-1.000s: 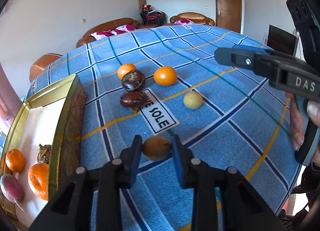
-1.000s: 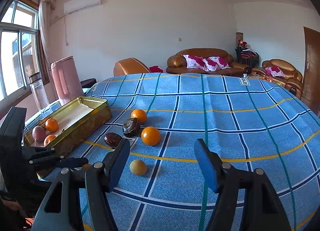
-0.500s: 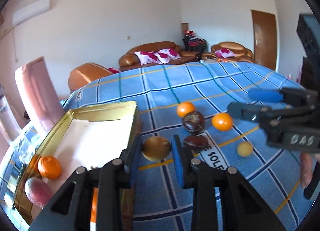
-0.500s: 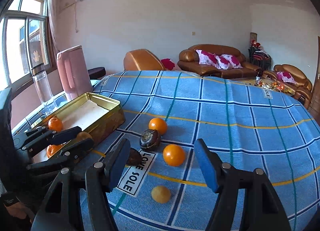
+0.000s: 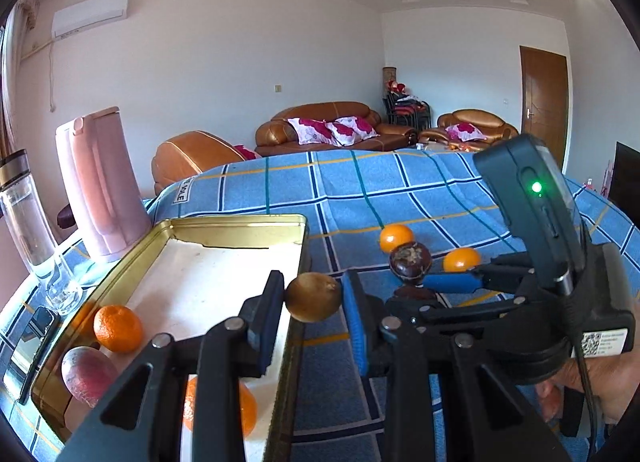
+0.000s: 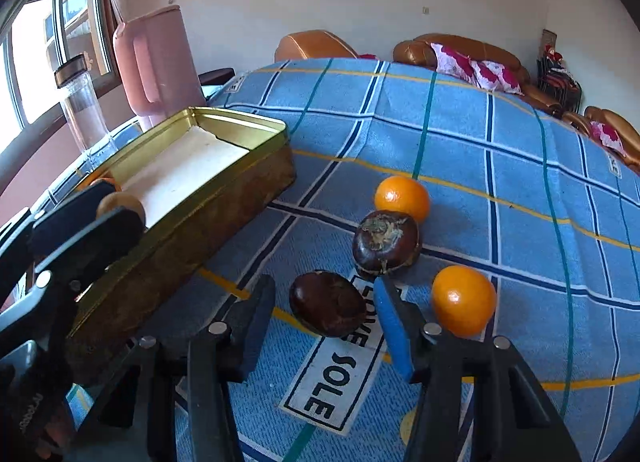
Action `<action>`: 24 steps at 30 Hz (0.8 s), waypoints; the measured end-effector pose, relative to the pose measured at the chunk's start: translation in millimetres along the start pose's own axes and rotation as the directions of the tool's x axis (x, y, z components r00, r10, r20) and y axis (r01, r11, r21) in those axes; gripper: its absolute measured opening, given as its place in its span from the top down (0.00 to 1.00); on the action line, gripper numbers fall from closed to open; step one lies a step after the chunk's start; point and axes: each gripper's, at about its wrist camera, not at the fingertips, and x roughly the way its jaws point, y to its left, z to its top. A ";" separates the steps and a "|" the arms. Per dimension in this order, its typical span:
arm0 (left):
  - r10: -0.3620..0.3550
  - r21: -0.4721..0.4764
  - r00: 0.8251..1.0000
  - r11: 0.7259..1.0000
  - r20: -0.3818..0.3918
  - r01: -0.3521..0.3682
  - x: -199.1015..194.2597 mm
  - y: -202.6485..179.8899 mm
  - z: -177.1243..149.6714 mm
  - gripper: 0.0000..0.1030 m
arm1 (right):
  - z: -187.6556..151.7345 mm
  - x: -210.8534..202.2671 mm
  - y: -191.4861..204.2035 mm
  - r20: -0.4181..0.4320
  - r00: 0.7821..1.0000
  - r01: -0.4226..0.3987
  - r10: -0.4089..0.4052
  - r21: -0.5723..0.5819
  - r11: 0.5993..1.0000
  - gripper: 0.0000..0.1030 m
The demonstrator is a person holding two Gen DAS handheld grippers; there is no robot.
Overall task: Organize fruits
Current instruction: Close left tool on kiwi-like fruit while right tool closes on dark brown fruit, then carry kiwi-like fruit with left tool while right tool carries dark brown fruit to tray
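My left gripper [image 5: 313, 298] is shut on a brownish-yellow round fruit [image 5: 313, 296] and holds it in the air at the right rim of the gold tin [image 5: 236, 224]. It also shows in the right wrist view [image 6: 120, 202] over the tin [image 6: 240, 124]. The tin holds two oranges [image 5: 118, 328] and a reddish fruit [image 5: 88, 374]. My right gripper [image 6: 324, 314] is open, low over the cloth, its jaws on either side of a dark brown fruit [image 6: 328, 308] without touching it. A second dark fruit [image 6: 386, 244] and two oranges [image 6: 402, 198] [image 6: 464, 300] lie just beyond.
A blue checked cloth [image 6: 480, 142] covers the table. A pink kettle [image 5: 100, 182] and a clear bottle [image 5: 28, 218] stand behind the tin at the left. A phone [image 5: 34, 342] lies left of the tin. Sofas stand beyond the table.
My left gripper has lifted the brownish-yellow fruit off the cloth and carried it left to the tin's rim. My right gripper has moved down and forward around the dark brown fruit.
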 end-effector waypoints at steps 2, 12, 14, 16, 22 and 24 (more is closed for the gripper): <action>0.003 -0.003 1.000 1.000 0.003 -0.003 -0.1 -0.4 0.4 0.70 | -0.9 1.7 1.3 -0.013 1.000 0.009 -0.009 -0.013 1.000 0.59; 0.007 -0.043 0.999 0.999 0.037 -0.005 -5.2 6.0 0.4 0.70 | -6.2 -18.0 11.9 0.083 0.996 0.024 -0.018 -0.071 0.997 0.59; 0.009 -0.050 0.999 0.999 0.044 -0.007 -6.4 7.1 0.2 0.70 | -6.6 -21.8 11.1 0.108 0.994 0.026 -0.019 -0.065 0.998 0.59; 0.010 -0.059 0.998 0.998 0.055 -0.007 -8.7 8.9 0.1 0.70 | -6.9 -26.4 10.1 0.131 0.991 0.020 -0.012 -0.062 0.998 0.59; 0.016 -0.073 0.997 0.997 0.072 -0.011 -12.1 10.3 0.5 0.70 | -8.9 -39.5 12.0 0.206 0.979 0.011 0.004 -0.070 0.998 0.59; 0.016 -0.075 0.997 0.997 0.074 -0.011 -12.5 10.0 0.3 0.70 | -10.0 -44.1 12.6 0.231 0.973 0.007 0.010 -0.075 0.997 0.59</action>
